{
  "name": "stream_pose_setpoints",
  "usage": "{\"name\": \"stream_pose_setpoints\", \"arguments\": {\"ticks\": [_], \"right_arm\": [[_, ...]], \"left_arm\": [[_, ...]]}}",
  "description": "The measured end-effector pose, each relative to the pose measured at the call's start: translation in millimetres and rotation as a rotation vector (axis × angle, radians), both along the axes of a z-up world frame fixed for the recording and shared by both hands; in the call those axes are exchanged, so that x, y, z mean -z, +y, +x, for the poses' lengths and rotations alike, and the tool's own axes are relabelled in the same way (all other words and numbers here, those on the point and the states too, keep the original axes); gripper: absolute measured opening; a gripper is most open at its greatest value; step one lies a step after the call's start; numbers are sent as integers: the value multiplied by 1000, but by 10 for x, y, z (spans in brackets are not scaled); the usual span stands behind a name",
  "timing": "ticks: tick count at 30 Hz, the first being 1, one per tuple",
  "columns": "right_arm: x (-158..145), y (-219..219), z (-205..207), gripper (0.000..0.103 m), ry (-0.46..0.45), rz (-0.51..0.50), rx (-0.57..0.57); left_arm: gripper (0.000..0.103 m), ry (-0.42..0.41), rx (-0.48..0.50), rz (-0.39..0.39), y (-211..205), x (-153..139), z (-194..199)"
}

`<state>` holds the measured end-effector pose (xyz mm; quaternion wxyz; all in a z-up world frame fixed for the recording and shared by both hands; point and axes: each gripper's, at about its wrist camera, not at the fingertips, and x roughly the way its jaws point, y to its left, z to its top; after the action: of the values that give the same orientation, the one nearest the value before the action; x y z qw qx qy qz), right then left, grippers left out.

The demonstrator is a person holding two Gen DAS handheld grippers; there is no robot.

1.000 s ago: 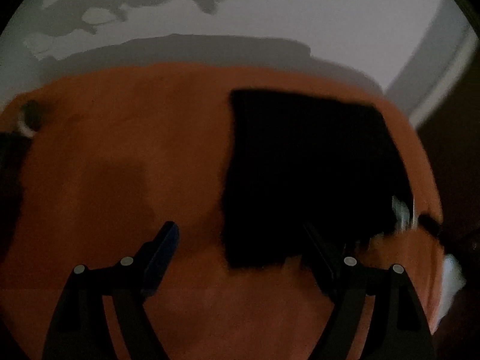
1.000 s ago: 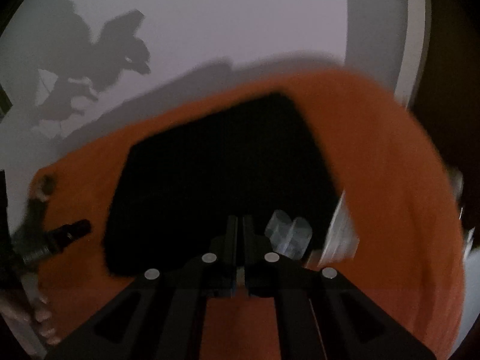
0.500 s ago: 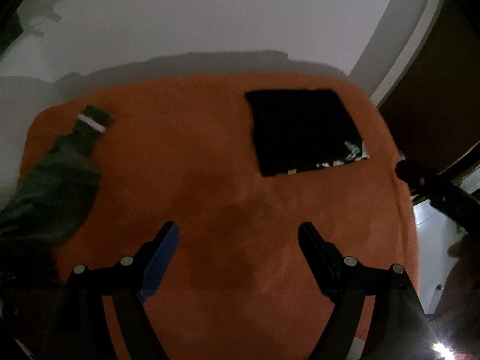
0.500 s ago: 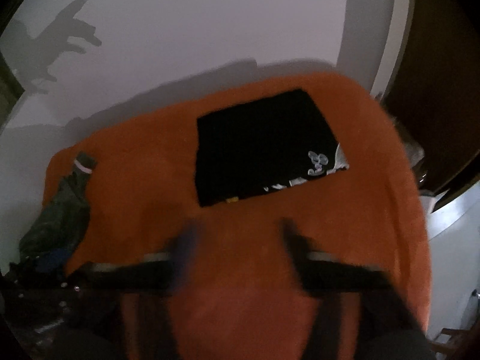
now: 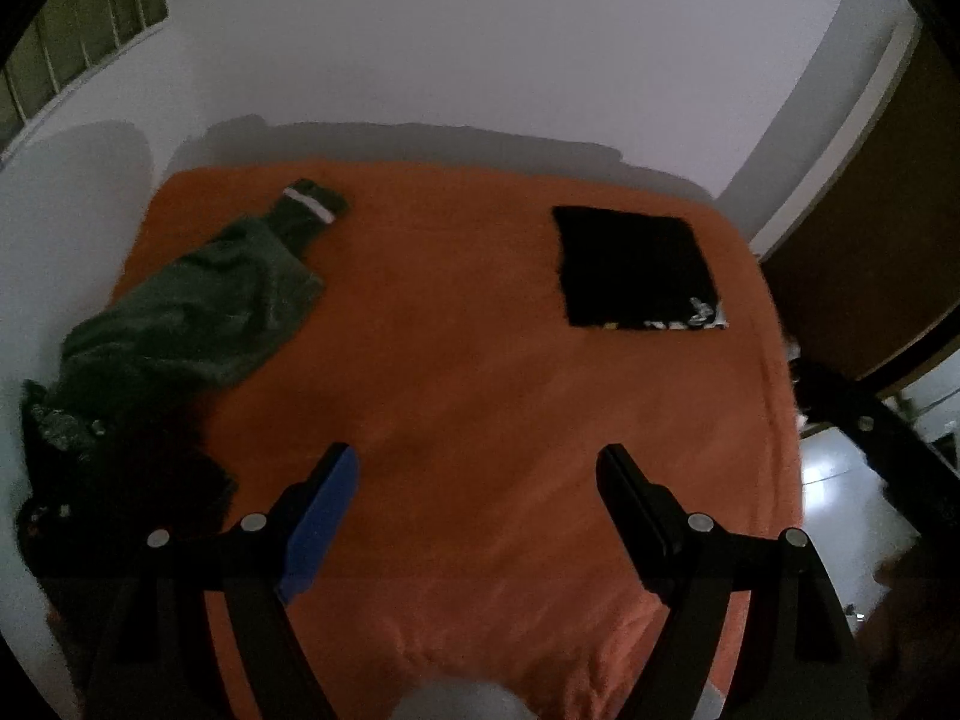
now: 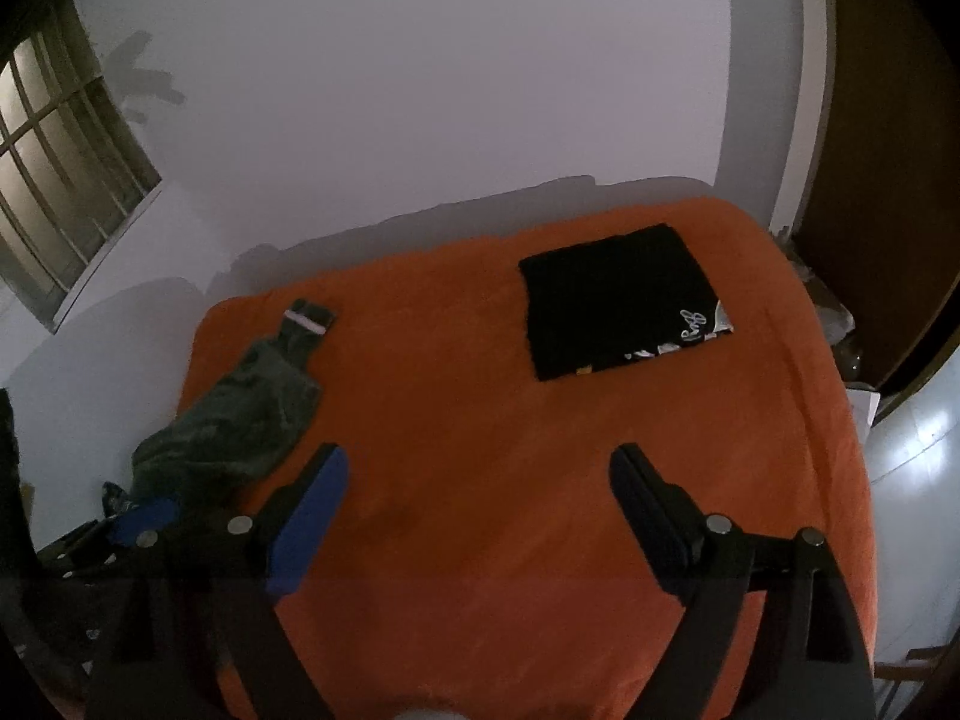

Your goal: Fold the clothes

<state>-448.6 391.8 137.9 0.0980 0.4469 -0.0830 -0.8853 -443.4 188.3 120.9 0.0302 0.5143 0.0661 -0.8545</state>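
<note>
Left wrist view: 1 bed point(image 5: 480, 408) covered in a fuzzy orange blanket carries 2 garments. 1 black shirt point(image 5: 636, 267), folded into a flat, near-square shape with a bit of white print at its near right corner, lies toward the far right of the bed. 1 dark green garment point(image 5: 198, 312) sprawls in a soft, wrinkled heap along the left side, its cuff with 1 white stripe pointing toward the wall. The left gripper point(image 5: 474, 480) hangs above the blanket with its jaws spread wide and nothing between them; 1 pad is blue, the other black.

Right wrist view: the same 2 garments show, well apart from each other, the black shirt point(image 6: 621, 300) flat and 4-sided at the far right, the green garment point(image 6: 240, 420) crumpled at the left edge of the bed point(image 6: 510, 480). The right gripper point(image 6: 480, 480) has just been opening its jaws; they stand wide and empty above the bare blanket. 1 barred window point(image 6: 66, 192) sits in the plain pale wall.
</note>
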Motion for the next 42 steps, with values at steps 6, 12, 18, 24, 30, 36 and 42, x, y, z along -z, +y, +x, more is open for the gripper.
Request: {"name": "stream_pose_setpoints", "arguments": {"ticks": [6,12,18,24,30,36,42], "right_arm": [[173,-40,152,100,54,87,-8],[647,192,536,100,115,96,6],[1119,444,1363,100,210,44,57],[1410,496,2081,100,136,32,7],[1262,309,2253,100,100,85,3],[979,148,2526,100,107,87,-12],[740,4,2793,100,128,134,-23]], "left_arm": [[83,64,96,-88,332,159,35],[82,74,53,-15,418,728,424],[82,83,79,-8,377,1192,1287],[82,93,142,-29,401,1290,2073],[82,78,93,32,308,1239,2144],[82,144,66,45,228,876,2432],[83,180,54,9,182,590,2762]]}}
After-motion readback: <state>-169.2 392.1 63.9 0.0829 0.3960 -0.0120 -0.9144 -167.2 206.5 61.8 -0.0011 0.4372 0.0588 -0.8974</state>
